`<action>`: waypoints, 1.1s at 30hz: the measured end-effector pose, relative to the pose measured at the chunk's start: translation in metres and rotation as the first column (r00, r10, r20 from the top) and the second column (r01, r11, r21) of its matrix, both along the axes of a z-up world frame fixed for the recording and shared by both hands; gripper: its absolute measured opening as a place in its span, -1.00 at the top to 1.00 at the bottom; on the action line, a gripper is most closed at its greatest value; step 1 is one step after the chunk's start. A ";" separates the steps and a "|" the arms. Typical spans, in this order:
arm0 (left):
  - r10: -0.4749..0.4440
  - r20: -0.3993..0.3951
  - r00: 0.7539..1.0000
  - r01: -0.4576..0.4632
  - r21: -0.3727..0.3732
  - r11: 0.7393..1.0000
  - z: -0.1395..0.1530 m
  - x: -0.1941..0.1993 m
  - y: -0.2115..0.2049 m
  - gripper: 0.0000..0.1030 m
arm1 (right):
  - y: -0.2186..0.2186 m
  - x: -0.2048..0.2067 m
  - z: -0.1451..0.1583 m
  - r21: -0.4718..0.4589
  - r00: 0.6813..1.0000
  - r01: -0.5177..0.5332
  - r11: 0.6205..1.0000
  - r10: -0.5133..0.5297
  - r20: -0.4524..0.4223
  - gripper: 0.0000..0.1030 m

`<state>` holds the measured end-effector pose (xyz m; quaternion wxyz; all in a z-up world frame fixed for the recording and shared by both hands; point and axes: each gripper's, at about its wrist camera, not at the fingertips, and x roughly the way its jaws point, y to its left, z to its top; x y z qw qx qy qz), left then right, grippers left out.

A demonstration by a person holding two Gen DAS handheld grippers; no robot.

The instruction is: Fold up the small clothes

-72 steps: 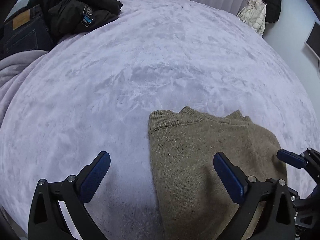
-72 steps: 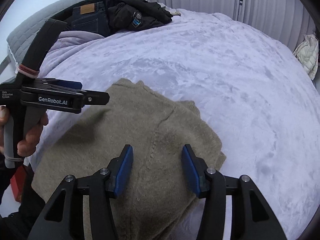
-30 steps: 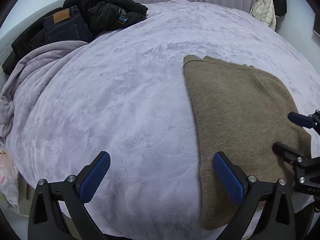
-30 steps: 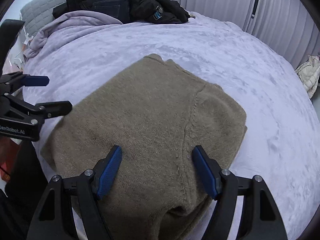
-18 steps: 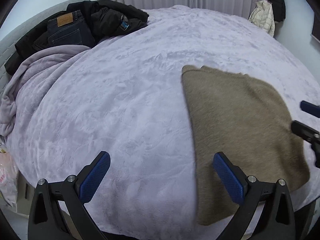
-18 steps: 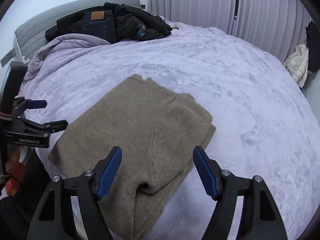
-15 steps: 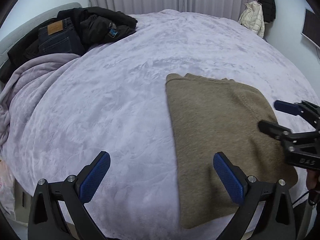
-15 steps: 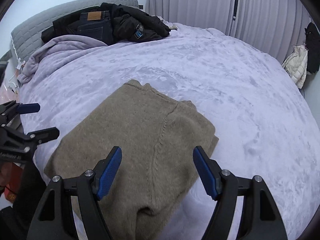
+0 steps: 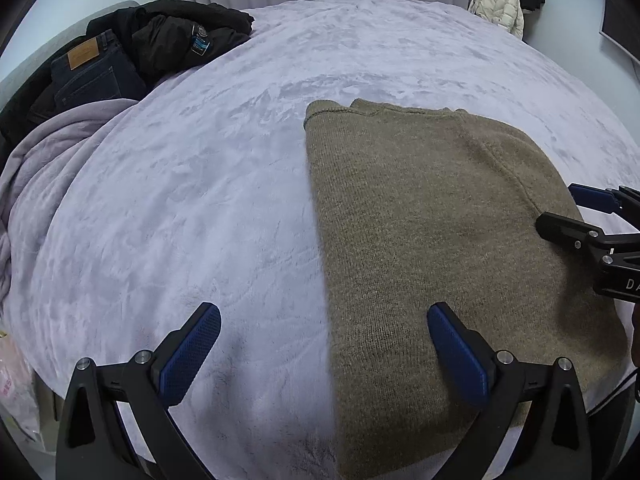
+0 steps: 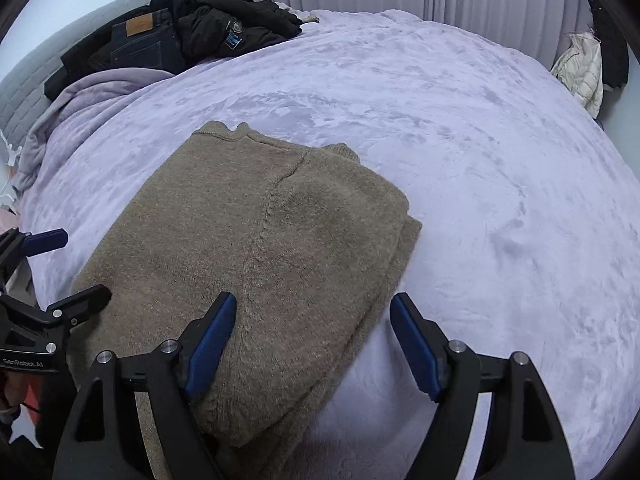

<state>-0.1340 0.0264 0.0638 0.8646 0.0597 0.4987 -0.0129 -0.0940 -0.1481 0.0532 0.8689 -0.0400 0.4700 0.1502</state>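
Olive-brown knitted sweater (image 9: 432,240), already folded into a long panel, lying flat on the lilac plush bedspread (image 9: 192,184) near the bed's front edge, its ribbed end pointing toward the dark pile of jeans and jacket (image 9: 132,52) at the head of the bed. Left gripper (image 9: 324,344) released, jaws spread wide, straddling the sweater's left long edge without touching cloth; right gripper (image 10: 312,340) likewise released and empty, straddling the right, thicker layered edge. Judged step: taking the near end to fold it over toward the far end. To do this well, each gripper should descend onto its own near corner, bite through all layers at once, especially the stacked right edge, then lift and carry both corners forward level, so the far edges meet squarely. Compared with the view 2.4 s ago, both grippers now stand farther back and higher, more of the sweater is visible, and the right gripper's jaws are wider apart.
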 end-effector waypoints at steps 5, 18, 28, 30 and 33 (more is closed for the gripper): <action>-0.004 -0.033 0.999 0.004 0.009 1.000 -0.003 -0.016 0.000 -1.00 | -0.002 -0.017 0.003 -0.024 1.000 0.028 0.999 -0.028 0.014 -0.56; -0.064 0.048 0.997 0.065 -0.010 0.998 0.043 -0.050 -0.019 -1.00 | 0.011 -0.112 0.054 -0.243 0.990 0.014 0.970 0.021 0.142 -0.56; -0.039 0.047 0.998 0.040 -0.013 0.999 0.042 -0.042 -0.035 -1.00 | 0.032 -0.120 0.060 -0.205 0.990 0.032 0.978 -0.003 0.143 -0.56; -0.044 0.037 0.998 0.045 -0.032 0.998 0.038 -0.043 -0.037 -1.00 | 0.034 -0.117 0.055 -0.199 0.993 0.034 0.979 -0.010 0.119 -0.56; -0.062 -0.013 0.998 0.061 -0.062 0.996 0.030 -0.040 -0.043 -1.00 | 0.035 -0.113 0.047 -0.192 0.996 0.048 0.980 -0.031 0.089 -0.56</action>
